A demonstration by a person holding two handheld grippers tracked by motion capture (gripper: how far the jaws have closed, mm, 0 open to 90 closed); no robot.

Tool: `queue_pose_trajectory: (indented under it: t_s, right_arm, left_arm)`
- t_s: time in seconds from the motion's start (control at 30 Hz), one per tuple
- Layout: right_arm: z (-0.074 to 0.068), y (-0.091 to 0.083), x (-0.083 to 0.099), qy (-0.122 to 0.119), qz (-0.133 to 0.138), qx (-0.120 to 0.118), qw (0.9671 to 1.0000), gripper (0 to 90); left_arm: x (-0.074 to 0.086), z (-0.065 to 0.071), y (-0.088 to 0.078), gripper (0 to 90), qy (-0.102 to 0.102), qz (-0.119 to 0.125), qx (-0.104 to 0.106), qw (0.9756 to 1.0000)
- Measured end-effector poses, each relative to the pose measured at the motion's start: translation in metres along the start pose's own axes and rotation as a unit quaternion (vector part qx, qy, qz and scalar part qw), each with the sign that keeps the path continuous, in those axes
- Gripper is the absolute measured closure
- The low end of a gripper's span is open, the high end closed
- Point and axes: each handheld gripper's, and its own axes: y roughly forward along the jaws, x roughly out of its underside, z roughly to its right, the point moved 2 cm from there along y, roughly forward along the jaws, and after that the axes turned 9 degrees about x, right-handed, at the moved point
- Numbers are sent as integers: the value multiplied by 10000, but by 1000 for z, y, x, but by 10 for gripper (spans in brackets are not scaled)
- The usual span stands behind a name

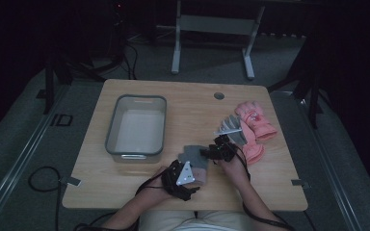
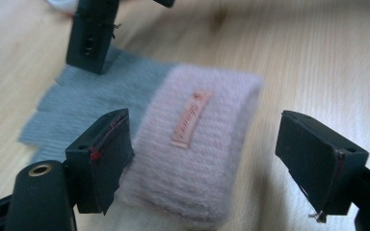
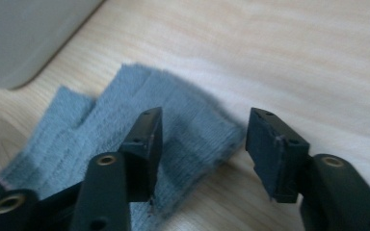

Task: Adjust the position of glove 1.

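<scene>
Table [image 1: 139,190]: wooden top, carrying every item below.
Bin [image 1: 111,139]: grey plastic, left of centre.
Pink gloves [image 1: 256,126]: right side, well apart from the bin.
Grey glove [image 2: 125,91]: flat near the front edge; its pale fuzzy cuff [image 2: 197,144] faces the person.
Left gripper [image 2: 212,159]: jaws apart, straddling the cuff, pads apparently clear of it.
Right gripper [image 3: 202,144]: jaws apart over the glove's finger end, gripping nothing.

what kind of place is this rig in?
Probably a lab or recording room, not a home: a lone wooden table with a cable hole on grey carpet, dark surroundings, cables on the floor and another metal desk frame behind. Props: a grey bin and gloves.
</scene>
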Motion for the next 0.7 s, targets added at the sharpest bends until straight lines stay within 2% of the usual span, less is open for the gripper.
queue_pose_trajectory:
  t_s: [0.07,0.13,0.2,0.23,0.27,0.37,0.47,0.53,0.57,0.63,0.7]
  right_arm:
    - [0,5,2,-1,-45,-25,10000,428]
    - [-1,5,2,-18,-34,-17,10000,420]
    - [-3,5,2,-84,-58,25,9999,418]
    - [-4,6,2,-154,-58,31,9999,423]
    - [-5,6,2,-218,-64,33,9997,434]
    - [-5,6,1,-185,-103,-44,9998,465]
    - [-7,7,-1,-251,-177,-110,9995,516]
    - [-9,9,-3,-209,-239,-213,9993,597]
    - [-9,9,-3,-209,-239,-213,9993,597]
    - [-11,11,-6,-133,-369,-438,9983,690]
    - [-12,11,-7,-67,-375,-518,9979,721]
  left_arm:
    - [0,0,4,197,-35,-145,-65,9999]
    - [1,1,8,199,-30,-184,-139,9997]
    - [1,0,10,229,-53,-197,-251,9995]
    - [2,-1,9,274,-44,-188,-348,9992]
    - [2,-2,9,333,-66,-188,-333,9992]
    - [1,-5,6,418,-43,-182,-290,9994]
    - [0,-13,1,570,-288,-82,-78,9995]
    - [-1,-15,0,616,-329,-109,-19,9994]
    - [-1,-15,0,632,-329,-109,-19,9994]
    - [-4,-17,0,655,-334,-183,33,9993]
    - [-5,-19,-1,668,-375,-225,90,9990]
